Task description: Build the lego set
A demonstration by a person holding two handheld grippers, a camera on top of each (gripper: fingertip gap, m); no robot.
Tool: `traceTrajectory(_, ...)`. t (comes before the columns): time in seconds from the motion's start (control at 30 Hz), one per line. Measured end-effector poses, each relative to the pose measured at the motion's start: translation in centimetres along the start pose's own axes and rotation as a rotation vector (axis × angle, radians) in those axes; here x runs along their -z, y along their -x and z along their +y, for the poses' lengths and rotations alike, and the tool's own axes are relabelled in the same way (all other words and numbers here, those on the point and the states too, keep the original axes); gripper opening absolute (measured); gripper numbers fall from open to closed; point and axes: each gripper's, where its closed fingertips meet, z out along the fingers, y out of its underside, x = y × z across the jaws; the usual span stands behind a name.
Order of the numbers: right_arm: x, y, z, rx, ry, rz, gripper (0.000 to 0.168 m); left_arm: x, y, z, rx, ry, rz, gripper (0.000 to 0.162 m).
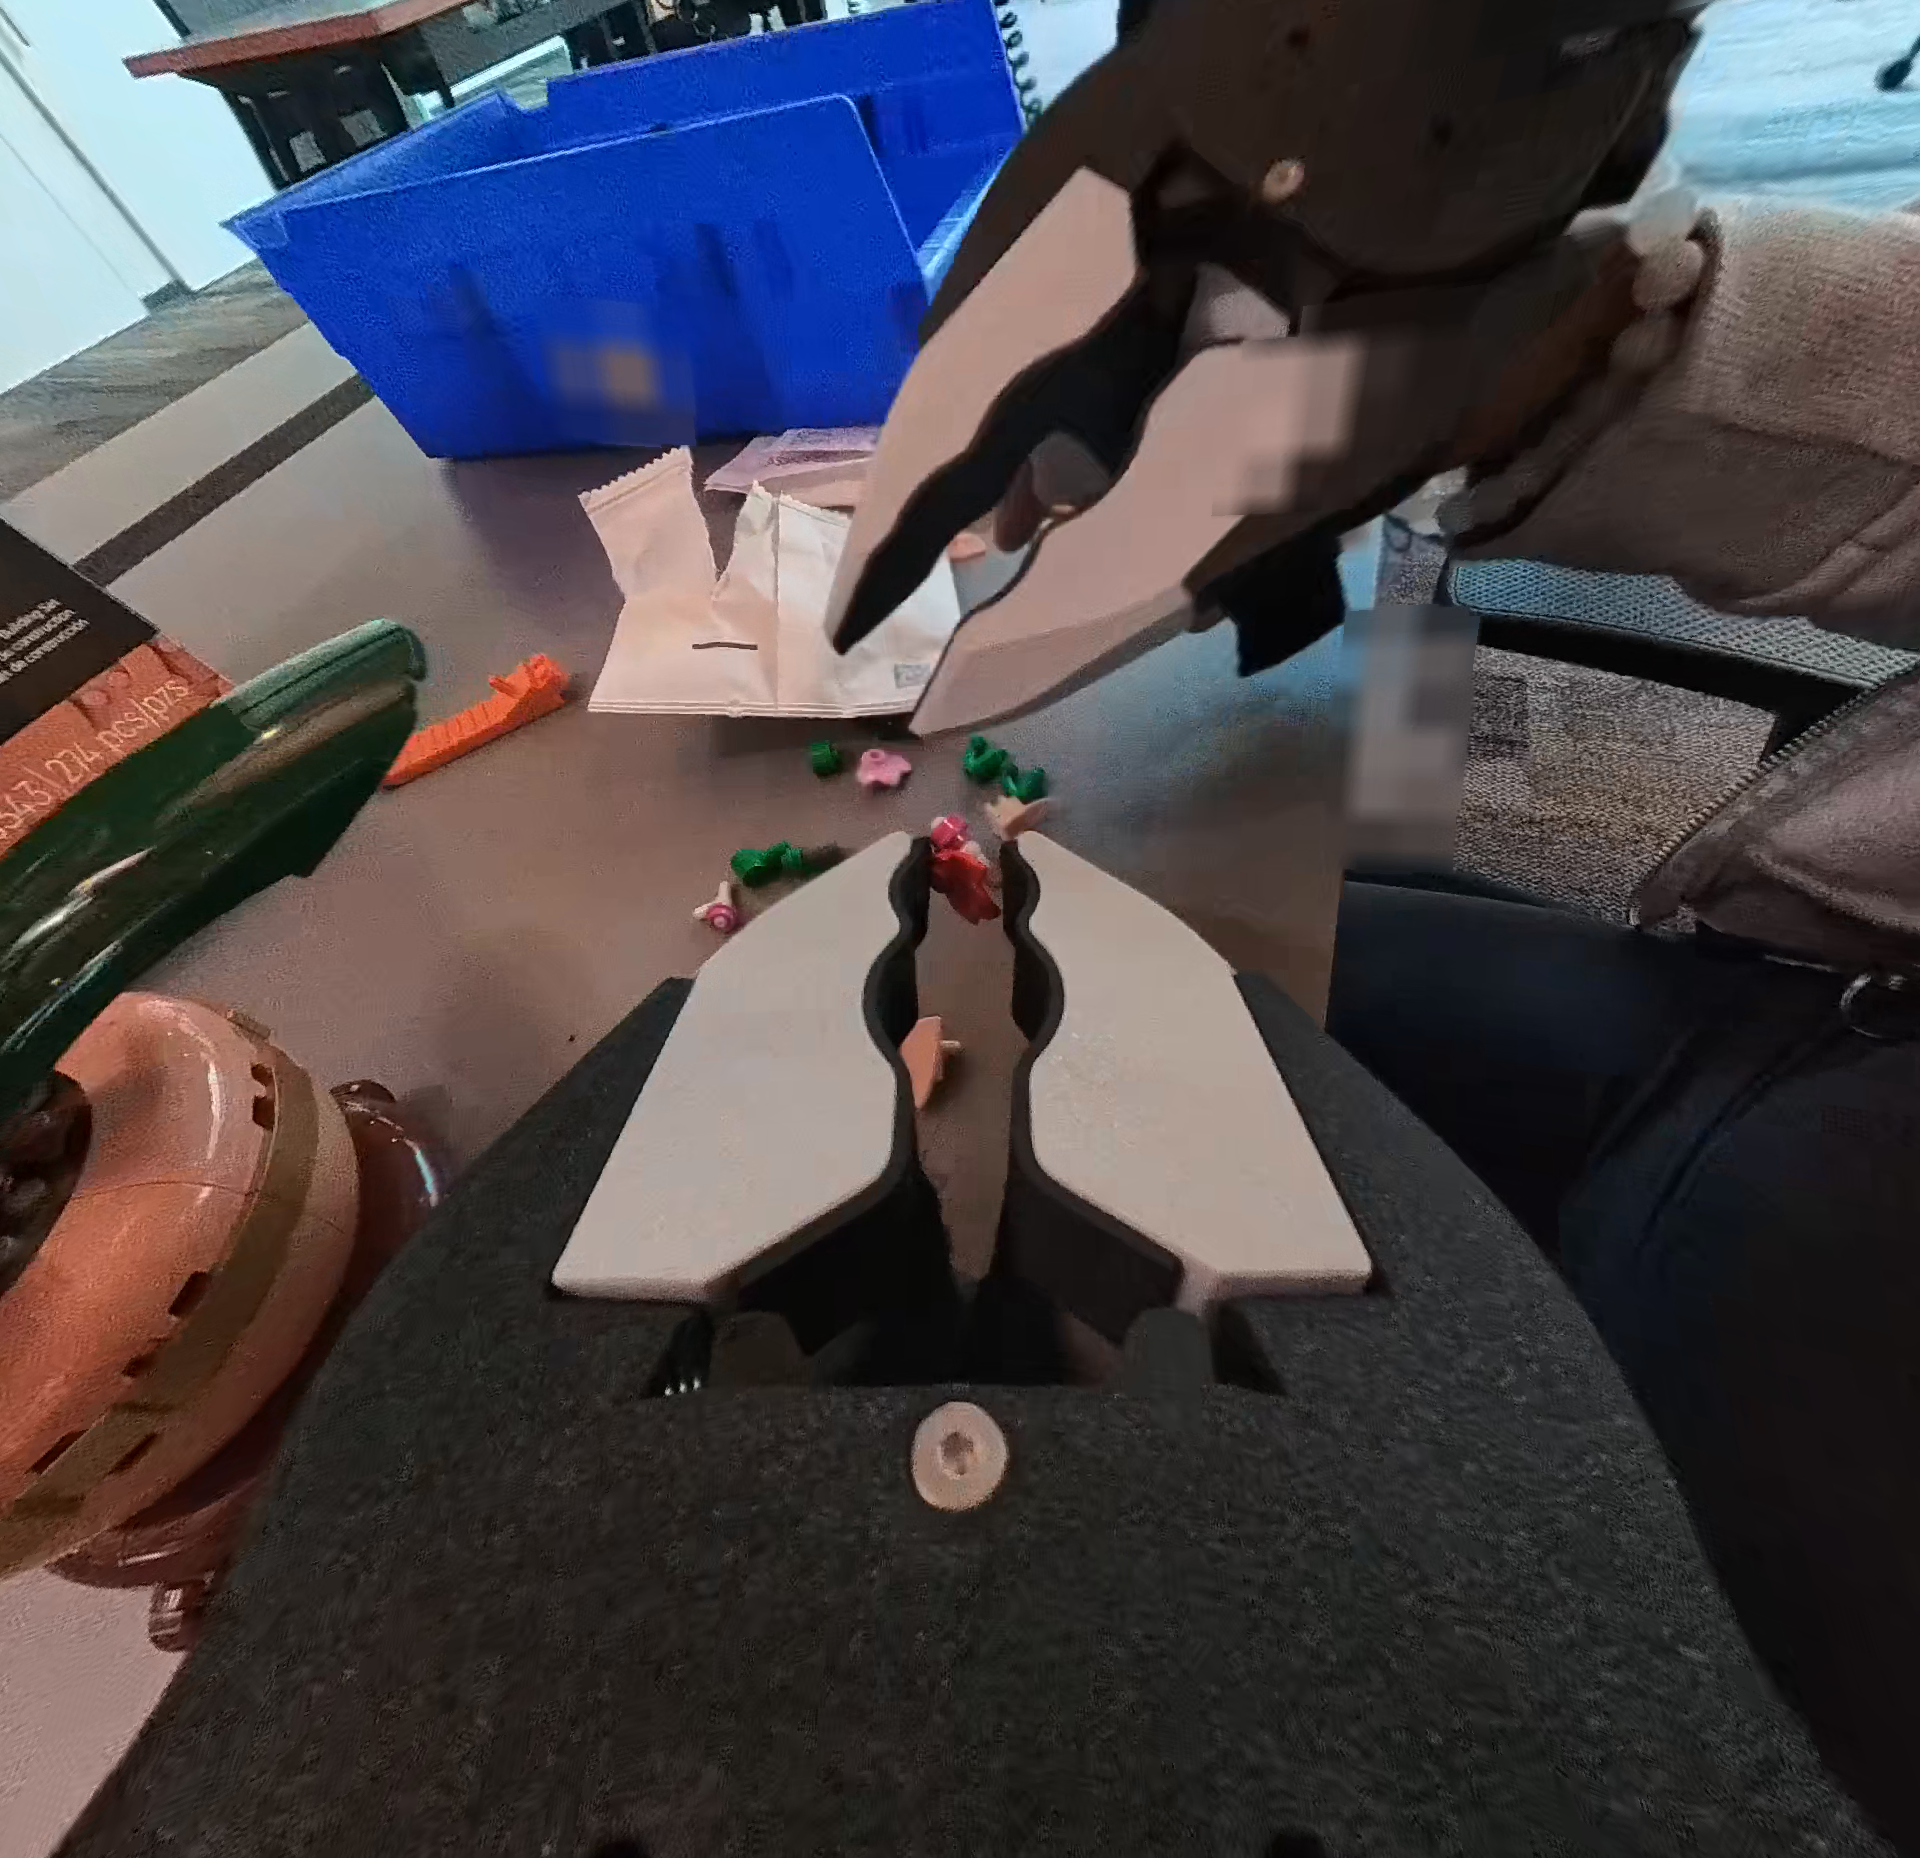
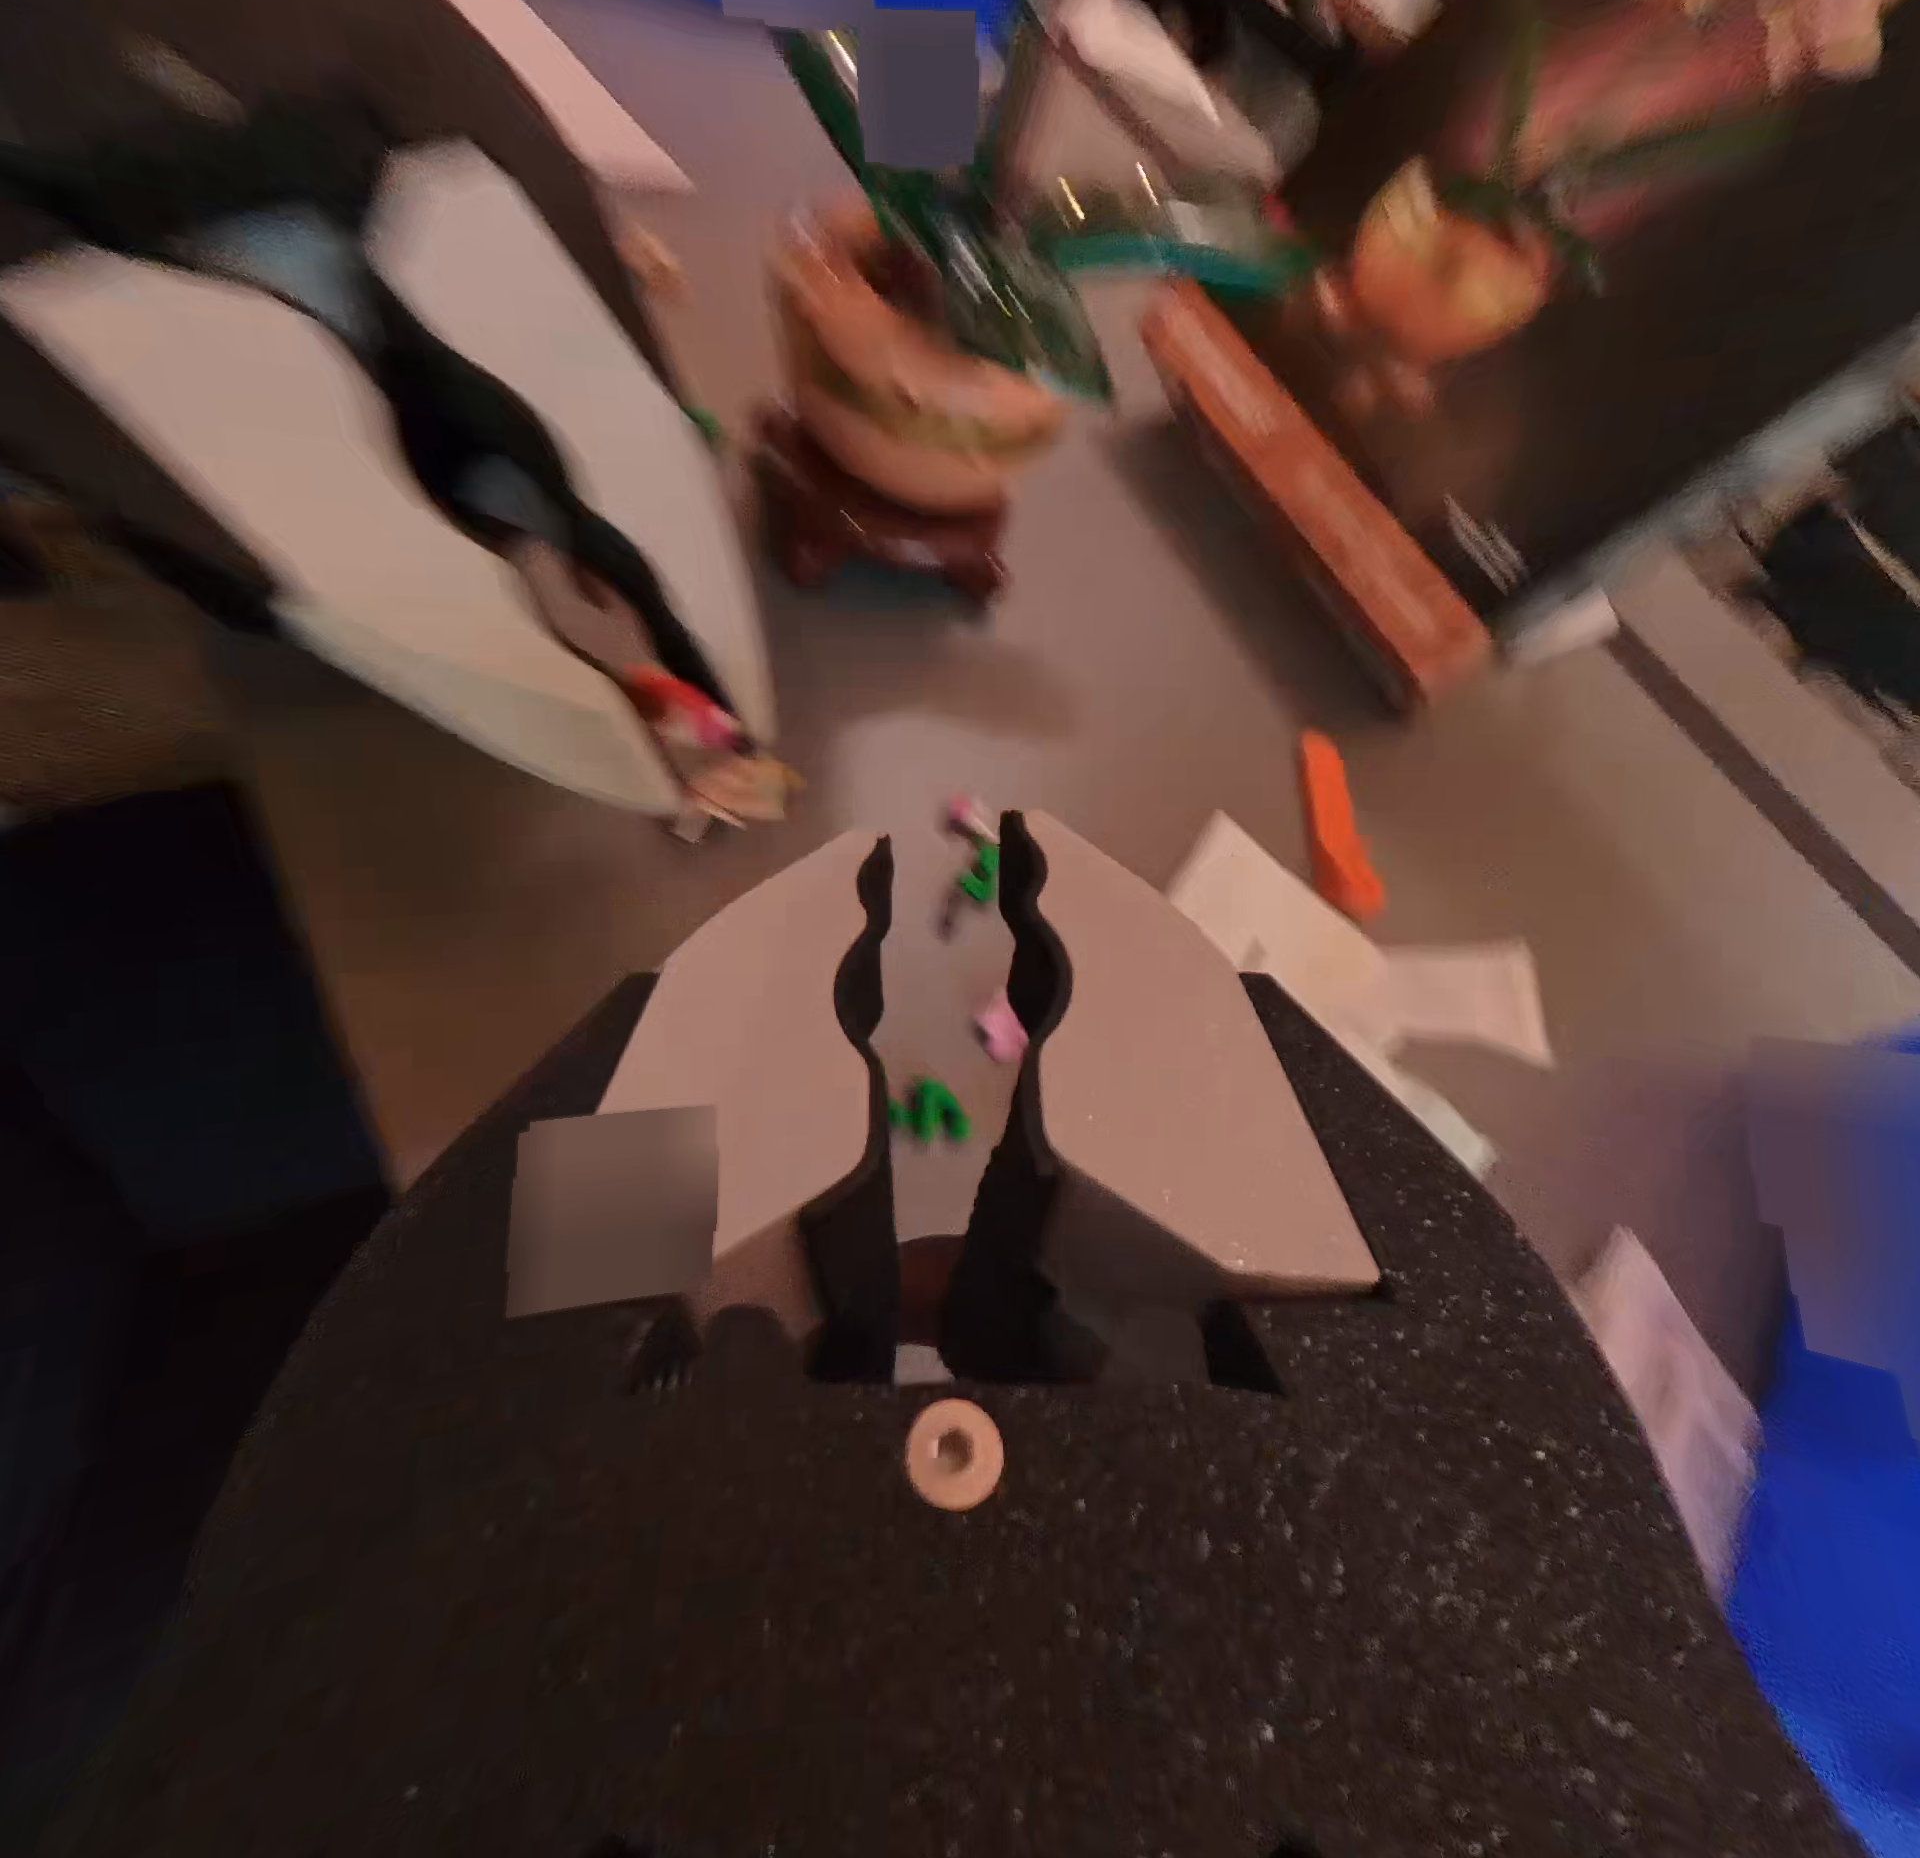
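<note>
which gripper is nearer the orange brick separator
Right. The right gripper hangs over the white bags just beside the orange brick separator; the left gripper sits farther back, holding a red piece.

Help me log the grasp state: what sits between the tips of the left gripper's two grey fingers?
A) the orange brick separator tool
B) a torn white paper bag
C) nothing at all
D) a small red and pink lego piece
D: in the left wrist view the left gripper has its tips closed around a small red and pink lego piece, above the grey table.

Blue bin point(image 1: 623, 281), white bags point(image 1: 717, 613), orange tool point(image 1: 478, 717) on grey table point(image 1: 520, 873). Green point(image 1: 769, 861), pink point(image 1: 883, 767) and red point(image 1: 964, 878) bricks; terracotta pot point(image 1: 156, 1278).
</note>
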Motion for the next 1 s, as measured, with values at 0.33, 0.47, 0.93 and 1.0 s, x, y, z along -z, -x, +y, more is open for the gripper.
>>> traceTrajectory(0.33,0.5,4.1,-2.0,-0.003,-0.105,-0.255,0.005,0.3,-0.6,-0.3,-0.01,-0.031,0.047,0.012)
traceTrajectory(0.47,0.1,4.4,-1.6,0.043,-0.065,-0.259,0.007,0.1,-1.0,0.1,-0.052,0.002,0.057,0.012)
traceTrajectory(0.93,0.3,5.5,-0.9,0.035,-0.006,-0.354,0.003,0.1,-1.8,0.4,-0.177,0.01,0.074,0.012)
traceTrajectory(1.0,0.1,5.4,-0.8,0.044,-0.006,-0.322,0.003,0.0,-1.7,0.5,-0.171,0.02,0.068,0.012)
